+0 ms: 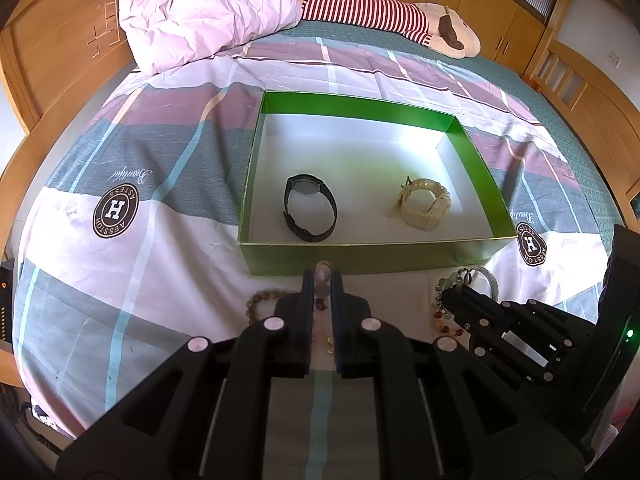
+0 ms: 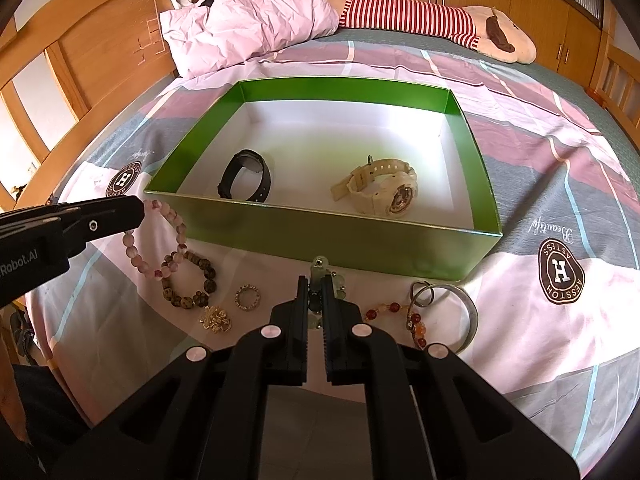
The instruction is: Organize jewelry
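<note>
Left gripper point(image 1: 322, 280) clamps the pink bracelet point(image 2: 158, 236); right gripper point(image 2: 316, 284) clamps the green charm point(image 2: 320, 266). Lift both clear over the box point(image 2: 320, 232) wall before releasing.

My left gripper point(image 1: 322, 280) pitched steeply down, jaws pinched nearly together. My right gripper point(image 2: 315, 286) same downward tilt, jaws likewise closed. Both side by side, left one's tip point(image 2: 136, 210) level with right's.
</note>
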`<action>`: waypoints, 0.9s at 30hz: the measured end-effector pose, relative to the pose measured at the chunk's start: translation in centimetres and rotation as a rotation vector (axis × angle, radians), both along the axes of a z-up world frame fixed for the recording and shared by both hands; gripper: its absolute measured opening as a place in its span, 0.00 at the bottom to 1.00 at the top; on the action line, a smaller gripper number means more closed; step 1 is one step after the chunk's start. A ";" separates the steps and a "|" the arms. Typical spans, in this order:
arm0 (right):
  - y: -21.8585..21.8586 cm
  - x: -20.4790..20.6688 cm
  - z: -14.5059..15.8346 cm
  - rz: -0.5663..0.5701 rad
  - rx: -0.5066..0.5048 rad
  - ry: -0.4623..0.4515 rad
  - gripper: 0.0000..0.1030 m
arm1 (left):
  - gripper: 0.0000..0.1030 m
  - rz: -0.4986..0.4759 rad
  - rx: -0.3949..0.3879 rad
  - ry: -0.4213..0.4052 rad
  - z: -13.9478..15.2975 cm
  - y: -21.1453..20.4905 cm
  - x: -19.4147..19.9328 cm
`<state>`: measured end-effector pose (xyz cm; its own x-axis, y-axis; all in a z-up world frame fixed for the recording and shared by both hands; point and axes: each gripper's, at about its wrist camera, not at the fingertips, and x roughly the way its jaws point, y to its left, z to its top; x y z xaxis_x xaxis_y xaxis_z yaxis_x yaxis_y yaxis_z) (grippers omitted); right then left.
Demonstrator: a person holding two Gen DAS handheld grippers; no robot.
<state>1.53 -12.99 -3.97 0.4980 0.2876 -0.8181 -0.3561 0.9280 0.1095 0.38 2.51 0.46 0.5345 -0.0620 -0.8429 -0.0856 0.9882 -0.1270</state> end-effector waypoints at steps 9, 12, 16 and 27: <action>-0.2 0.1 0.4 -0.009 0.009 -0.010 0.06 | 0.08 0.002 -0.001 -0.002 0.0 0.0 0.0; -0.5 0.0 1.0 -0.015 0.024 -0.026 0.06 | 0.08 0.009 -0.013 -0.025 0.5 0.3 -0.1; -0.9 -0.1 2.6 -0.027 0.055 -0.076 0.06 | 0.08 0.015 0.008 -0.092 1.8 0.4 -0.3; -2.2 0.4 6.2 -0.055 0.135 -0.155 0.06 | 0.08 -0.006 -0.097 -0.144 4.7 2.5 0.8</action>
<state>1.88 -15.22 2.23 0.6330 0.3586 -0.6861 -0.3278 0.9270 0.1821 1.19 5.06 5.14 0.6483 -0.1435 -0.7478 -0.0535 0.9711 -0.2327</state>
